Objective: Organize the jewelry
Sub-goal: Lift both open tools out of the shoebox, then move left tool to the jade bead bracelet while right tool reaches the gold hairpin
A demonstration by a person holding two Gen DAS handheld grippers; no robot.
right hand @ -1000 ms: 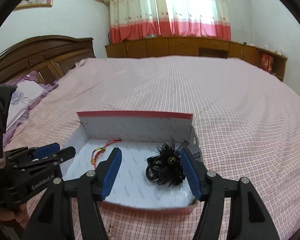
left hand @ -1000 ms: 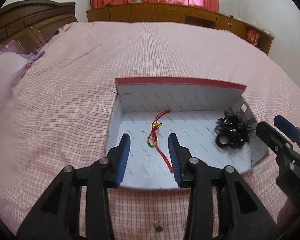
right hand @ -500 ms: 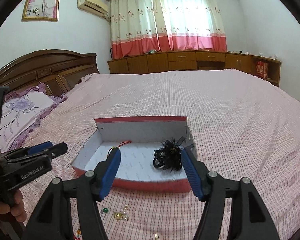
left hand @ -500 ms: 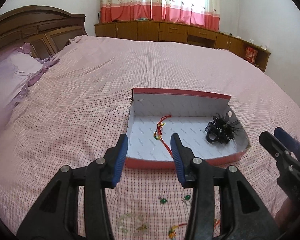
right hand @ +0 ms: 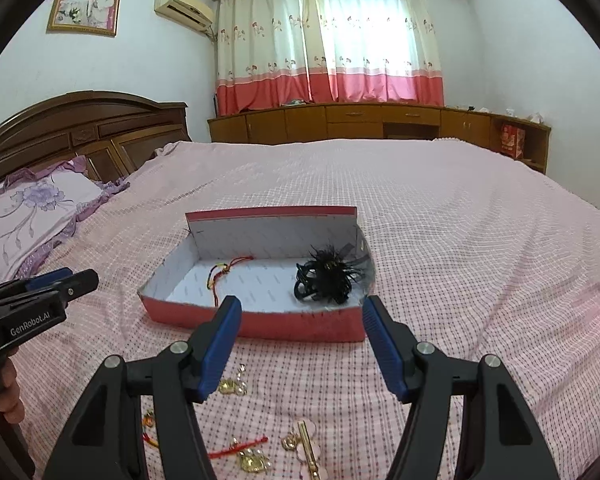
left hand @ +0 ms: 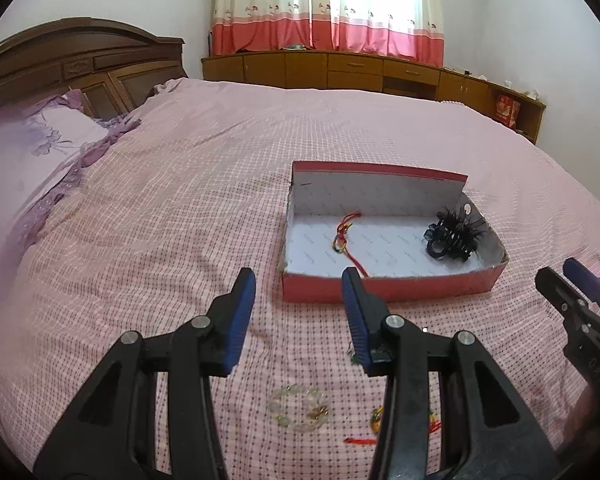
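Observation:
A red cardboard box (left hand: 380,288) (right hand: 260,325) lies open on the pink bedspread. Inside it are a red braided cord bracelet (left hand: 345,236) (right hand: 223,273) and a black feathery hair clip (left hand: 454,234) (right hand: 325,280). My left gripper (left hand: 298,276) hovers open and empty in front of the box's left corner. My right gripper (right hand: 301,304) is open wider, also empty, just short of the box's front wall. Loose pieces lie on the bed below both: a clear bead bracelet (left hand: 300,408), gold earrings (right hand: 232,386), a red cord (right hand: 240,446) and a gold hairpin (right hand: 308,448).
A purple flowered pillow (left hand: 32,152) and a dark wooden headboard (right hand: 84,128) are at the left. Wooden cabinets (right hand: 360,122) run along the far wall under the curtains. Pink bedspread (right hand: 480,240) stretches wide to the right of and behind the box.
Both grippers have drawn back from over the box toward the near side of the bed. The box now looks farther off, and the loose jewelry in front of it has come into view.

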